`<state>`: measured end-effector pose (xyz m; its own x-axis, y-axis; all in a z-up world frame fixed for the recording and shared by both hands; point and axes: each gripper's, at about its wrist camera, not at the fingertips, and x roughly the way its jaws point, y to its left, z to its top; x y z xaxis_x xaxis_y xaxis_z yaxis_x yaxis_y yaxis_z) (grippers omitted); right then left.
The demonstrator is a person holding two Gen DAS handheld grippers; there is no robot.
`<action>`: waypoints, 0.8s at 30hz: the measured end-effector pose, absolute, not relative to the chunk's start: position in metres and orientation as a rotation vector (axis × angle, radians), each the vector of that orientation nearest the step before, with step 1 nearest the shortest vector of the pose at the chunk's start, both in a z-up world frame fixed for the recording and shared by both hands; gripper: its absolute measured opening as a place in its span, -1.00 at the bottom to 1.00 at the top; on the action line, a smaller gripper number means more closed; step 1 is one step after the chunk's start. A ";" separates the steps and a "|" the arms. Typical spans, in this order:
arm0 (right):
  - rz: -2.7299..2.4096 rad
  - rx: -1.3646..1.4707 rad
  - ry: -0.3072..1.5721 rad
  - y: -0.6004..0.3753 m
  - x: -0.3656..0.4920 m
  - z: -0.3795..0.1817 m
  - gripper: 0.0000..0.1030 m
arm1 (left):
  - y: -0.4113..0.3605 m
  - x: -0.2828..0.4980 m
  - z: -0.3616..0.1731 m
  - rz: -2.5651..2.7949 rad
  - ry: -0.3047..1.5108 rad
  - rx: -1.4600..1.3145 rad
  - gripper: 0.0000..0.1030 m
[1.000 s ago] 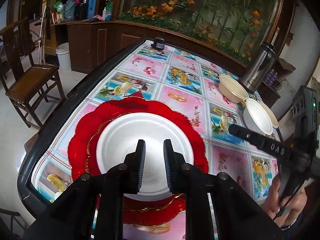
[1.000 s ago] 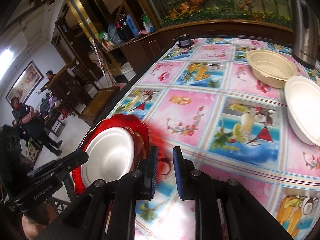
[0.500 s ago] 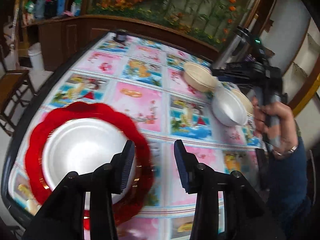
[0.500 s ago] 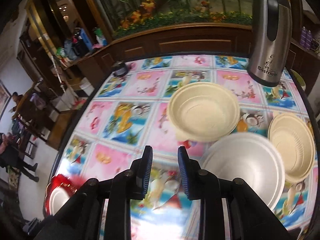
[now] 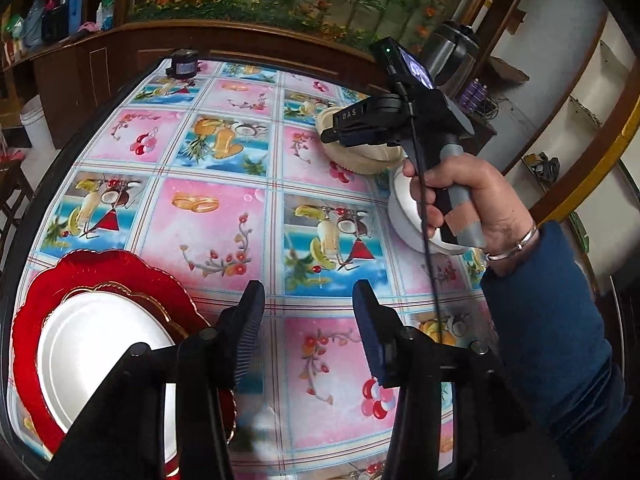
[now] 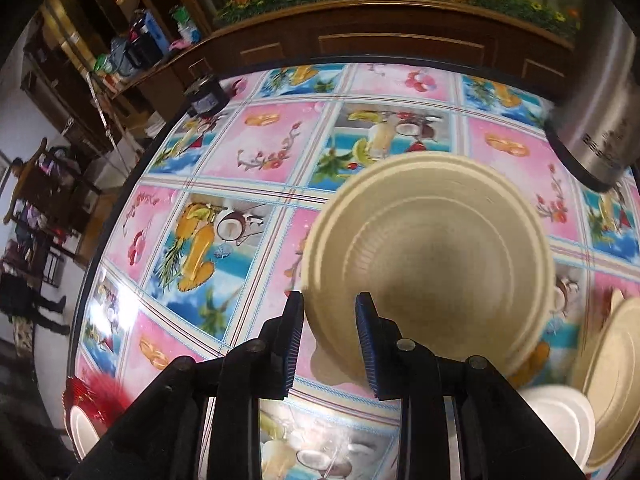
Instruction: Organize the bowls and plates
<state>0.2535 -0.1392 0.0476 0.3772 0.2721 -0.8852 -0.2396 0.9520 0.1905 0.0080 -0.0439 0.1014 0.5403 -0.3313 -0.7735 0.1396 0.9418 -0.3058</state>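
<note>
Fingers of the right gripper [image 6: 329, 336] are seen spread, straddling the near rim of a beige bowl [image 6: 432, 264] at the centre of the right wrist view; contact cannot be told. A second beige bowl [image 6: 612, 384] and a white bowl [image 6: 560, 420] are found at the lower right, and a steel kettle [image 6: 600, 112] at the upper right. In the left wrist view, the left gripper [image 5: 308, 332] is held wide open above the patterned tablecloth [image 5: 224, 220], nothing between its fingers. At the lower left, a white plate [image 5: 100, 352] is stacked on a red plate [image 5: 100, 268].
</note>
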 end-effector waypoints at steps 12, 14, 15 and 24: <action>0.678 -0.226 1.262 -0.106 0.160 0.039 -0.29 | -0.033 -0.003 0.093 -0.263 0.968 -0.228 -0.15; 0.777 -0.366 1.238 -0.100 0.113 0.042 -0.27 | -0.033 -0.007 0.092 -0.259 0.971 -0.226 -0.15; 0.779 -0.430 1.211 -0.100 0.094 0.044 -0.23 | -0.033 -0.008 0.092 -0.260 0.970 -0.228 -0.15; 0.688 -0.243 0.943 -0.175 0.000 0.104 0.09 | -0.039 -0.008 0.092 -0.257 0.966 -0.225 -0.15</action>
<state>0.0005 -0.1746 0.1039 0.3957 0.4347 -0.8090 -0.6381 0.7637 0.0982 -0.0076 -0.0386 0.0917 0.5426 -0.3135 -0.7793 0.1148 0.9467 -0.3009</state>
